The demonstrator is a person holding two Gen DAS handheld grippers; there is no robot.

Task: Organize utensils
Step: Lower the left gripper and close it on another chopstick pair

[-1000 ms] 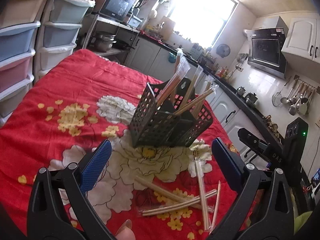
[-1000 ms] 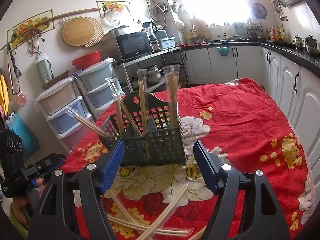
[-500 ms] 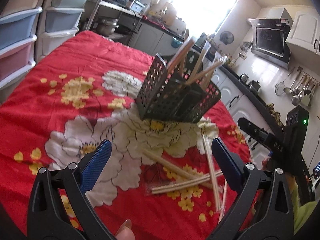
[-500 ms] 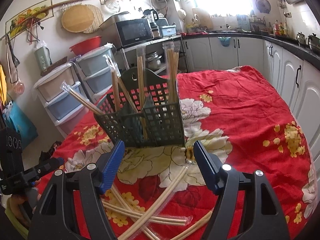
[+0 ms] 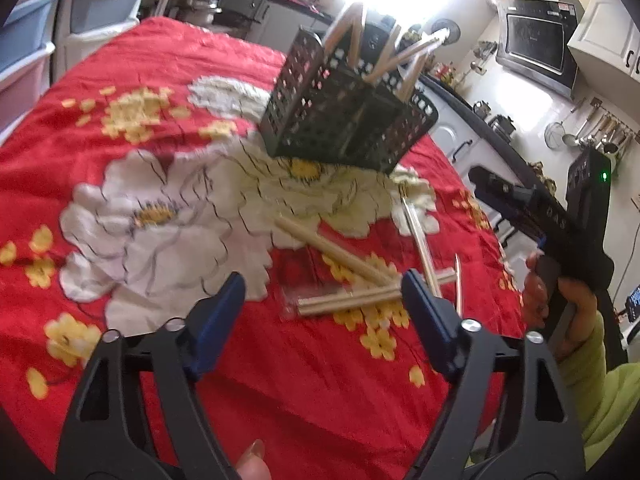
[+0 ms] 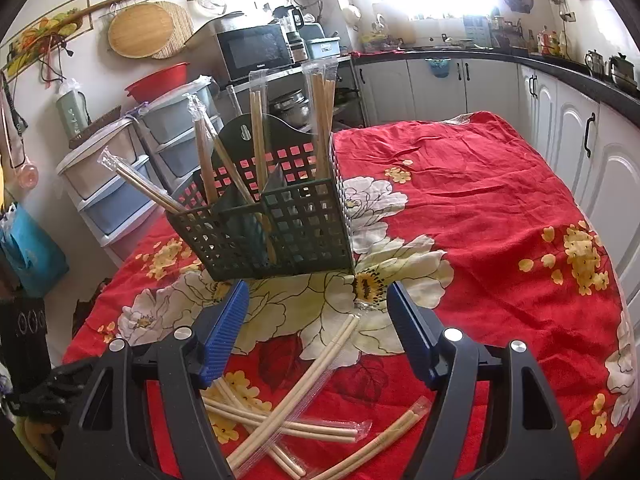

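Basket [image 6: 276, 220] blocks ahead — cloth [image 6: 500, 240] beside it lies open.

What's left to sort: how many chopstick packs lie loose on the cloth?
4 packs: three crossing before the basket, one to their right. Others may be hidden.

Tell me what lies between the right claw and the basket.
Only bare flowered cloth; right wrist view. Right claw, basket.

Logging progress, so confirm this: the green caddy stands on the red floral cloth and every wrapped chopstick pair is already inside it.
Not every pair. The right wrist view shows several wrapped chopstick pairs lying loose on the red floral cloth before the green caddy. The rest stands.
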